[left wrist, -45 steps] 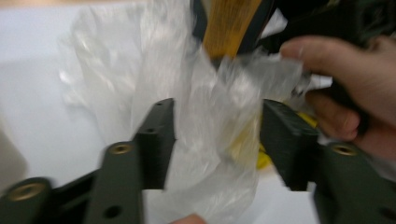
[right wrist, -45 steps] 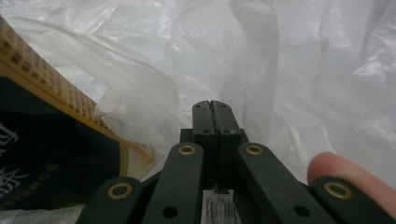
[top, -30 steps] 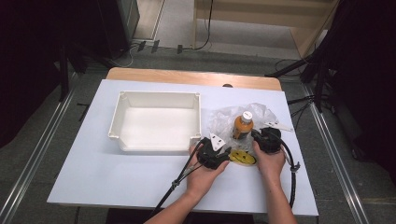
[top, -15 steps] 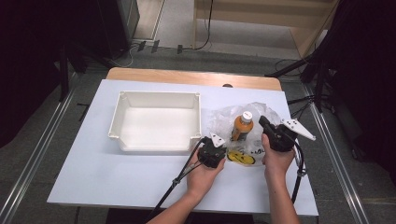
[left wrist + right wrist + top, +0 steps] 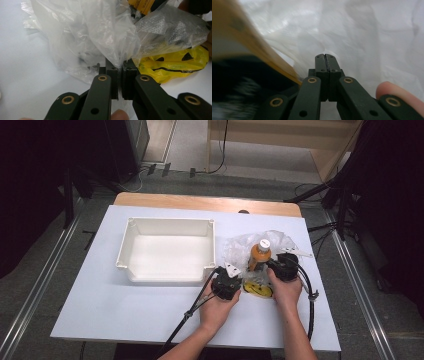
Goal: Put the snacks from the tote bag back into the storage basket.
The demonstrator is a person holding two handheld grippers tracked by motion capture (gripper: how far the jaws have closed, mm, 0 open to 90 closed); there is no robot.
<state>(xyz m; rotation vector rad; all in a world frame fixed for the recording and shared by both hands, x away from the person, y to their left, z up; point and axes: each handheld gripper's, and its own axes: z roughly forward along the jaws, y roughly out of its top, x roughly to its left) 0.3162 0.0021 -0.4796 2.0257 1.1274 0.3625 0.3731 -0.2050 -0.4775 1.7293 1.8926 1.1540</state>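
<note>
A crumpled clear plastic bag lies on the white table, right of centre. Inside it stand an orange bottle with a white cap and a yellow item printed with a black face. My left gripper is at the bag's near left edge, shut on a fold of the plastic film, right beside the yellow item. My right gripper sits close beside the bottle, its jaws pressed together with nothing visibly between them. The bottle's orange side is blurred at its left, with plastic behind.
An empty white tray stands left of the bag, its front right corner near my left gripper. Black cables trail from both grippers toward the table's near edge. Bare white tabletop stretches to the front left.
The right gripper swung out to the right half a second ago and has come back in beside the bottle. The left gripper has held its place on the bag.
</note>
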